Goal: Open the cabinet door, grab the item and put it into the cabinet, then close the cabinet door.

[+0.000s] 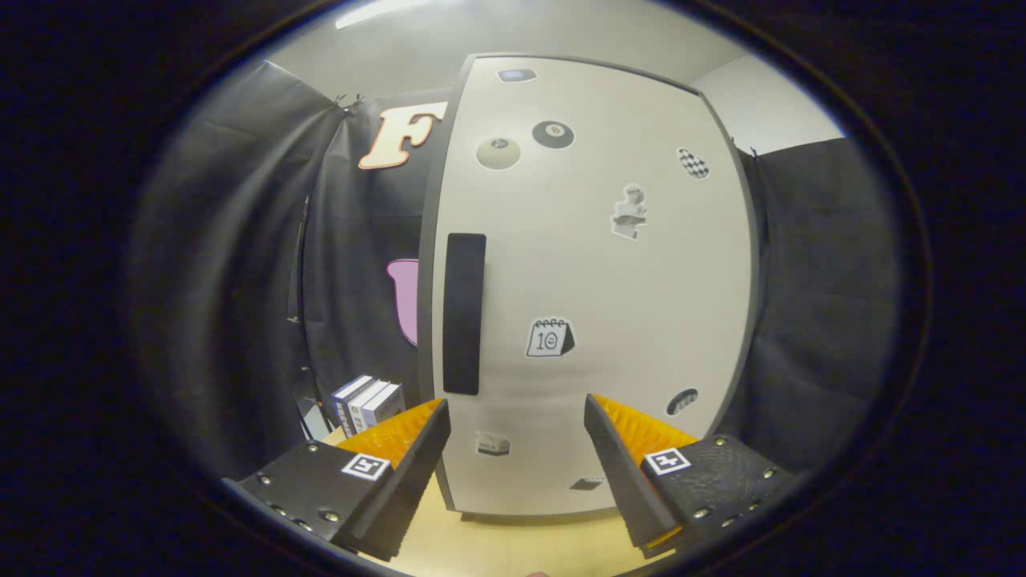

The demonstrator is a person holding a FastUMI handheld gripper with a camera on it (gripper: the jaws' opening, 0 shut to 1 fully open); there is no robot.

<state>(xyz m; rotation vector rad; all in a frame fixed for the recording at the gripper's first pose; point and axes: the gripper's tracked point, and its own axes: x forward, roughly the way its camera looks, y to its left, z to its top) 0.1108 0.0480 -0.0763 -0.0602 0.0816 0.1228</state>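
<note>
Two fingers of the gripper (pixel 517 421) stand spread wide apart with nothing between them, released and touching no object. Ahead of them and filling the gap stands the cabinet (pixel 593 264), its pale door (pixel 641 320) shut, so whatever lies inside is hidden. A dark vertical handle (pixel 464 312) sits near the door's left edge, just above and beyond the left fingertip. Several stickers (pixel 550 337) are scattered over the door; the small ones low down, between the fingers, are too blurred to identify. The cabinet rests on a light wooden tabletop (pixel 513 545), of which a narrow strip shows between the fingers. Left of the cabinet, just beyond the left finger, stand three upright boxes (pixel 369 402), their lower parts cut off by that finger; which is the item to be stored cannot be told
</note>
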